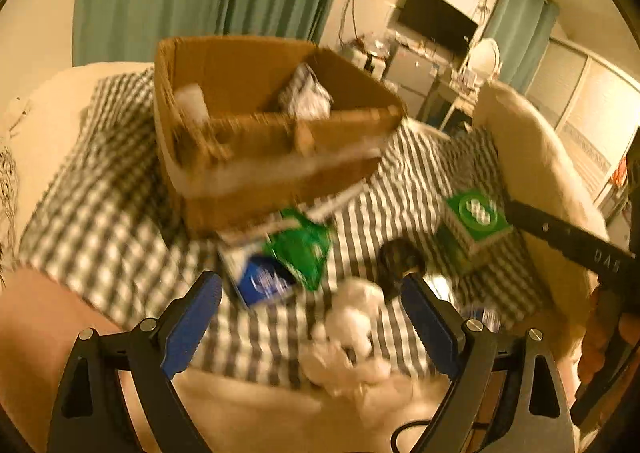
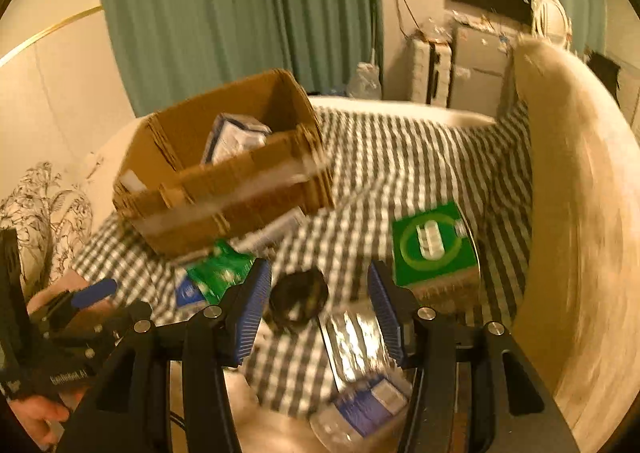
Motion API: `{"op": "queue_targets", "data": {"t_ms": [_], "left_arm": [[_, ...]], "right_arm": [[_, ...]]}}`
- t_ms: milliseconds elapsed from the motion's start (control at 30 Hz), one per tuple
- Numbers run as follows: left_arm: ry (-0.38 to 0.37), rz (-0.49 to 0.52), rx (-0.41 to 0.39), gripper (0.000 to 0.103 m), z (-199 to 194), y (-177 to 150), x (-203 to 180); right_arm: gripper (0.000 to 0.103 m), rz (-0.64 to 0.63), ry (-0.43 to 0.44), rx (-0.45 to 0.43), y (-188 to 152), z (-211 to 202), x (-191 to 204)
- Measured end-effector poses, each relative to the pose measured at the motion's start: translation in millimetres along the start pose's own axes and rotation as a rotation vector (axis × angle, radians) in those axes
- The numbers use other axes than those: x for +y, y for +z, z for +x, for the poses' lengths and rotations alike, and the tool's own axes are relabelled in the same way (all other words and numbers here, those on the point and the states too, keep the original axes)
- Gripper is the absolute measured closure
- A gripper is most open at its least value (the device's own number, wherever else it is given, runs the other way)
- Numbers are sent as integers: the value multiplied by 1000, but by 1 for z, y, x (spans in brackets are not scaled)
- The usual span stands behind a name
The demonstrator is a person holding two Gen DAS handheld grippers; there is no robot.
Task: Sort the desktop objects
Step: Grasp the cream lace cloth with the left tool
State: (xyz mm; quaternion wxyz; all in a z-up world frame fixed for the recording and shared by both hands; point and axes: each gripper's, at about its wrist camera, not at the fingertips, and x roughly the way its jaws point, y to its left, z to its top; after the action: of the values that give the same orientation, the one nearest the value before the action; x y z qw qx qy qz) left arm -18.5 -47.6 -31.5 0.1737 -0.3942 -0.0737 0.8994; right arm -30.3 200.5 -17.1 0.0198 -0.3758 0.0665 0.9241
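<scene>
a see-through plastic bottle (image 2: 362, 381) with a blue label lies on its side right under the right gripper (image 2: 320, 317), its shiny body showing between the two blue pads, which stand apart and do not press on it. just past those pads sits a small round black thing (image 2: 298, 299), too blurry to name. a little to the right of the right pad is a green box (image 2: 434, 245) with a white ring picture on its top. to the left of the left pad lie a green packet (image 2: 220, 273) and a blue and white packet (image 2: 188, 293), one partly on the other. farther ahead stands a brown cardboard box (image 2: 224, 189), open on top, with a white and blue packet (image 2: 236, 137) leaning inside. everything sits on a black and white checked cloth (image 2: 420, 157). the left gripper (image 1: 312, 317) has its blue pads spread wide with nothing held, and a lumpy white crumpled thing (image 1: 352, 333) lies on the cloth below the space between them. in front of its left pad are the same green and blue packets. at the far right edge, a hand (image 1: 604, 337) holds the black frame of the other tool. behind are green curtains (image 2: 240, 13).
</scene>
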Motion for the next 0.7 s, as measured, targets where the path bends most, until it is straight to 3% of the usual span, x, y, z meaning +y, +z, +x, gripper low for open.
{"op": "queue_targets", "data": {"t_ms": [367,533,700], "left_arm": [[54,-15,80,9,18,-50,-22],[39,58,133,9,30,-64,-37],[22,61,166,9,42,-66,-36]], "right_arm": [[53,30,39,61,-42,26,2],[47,22,50,73,-51,37,6],[41,29,50,82,-54,47,5]]}}
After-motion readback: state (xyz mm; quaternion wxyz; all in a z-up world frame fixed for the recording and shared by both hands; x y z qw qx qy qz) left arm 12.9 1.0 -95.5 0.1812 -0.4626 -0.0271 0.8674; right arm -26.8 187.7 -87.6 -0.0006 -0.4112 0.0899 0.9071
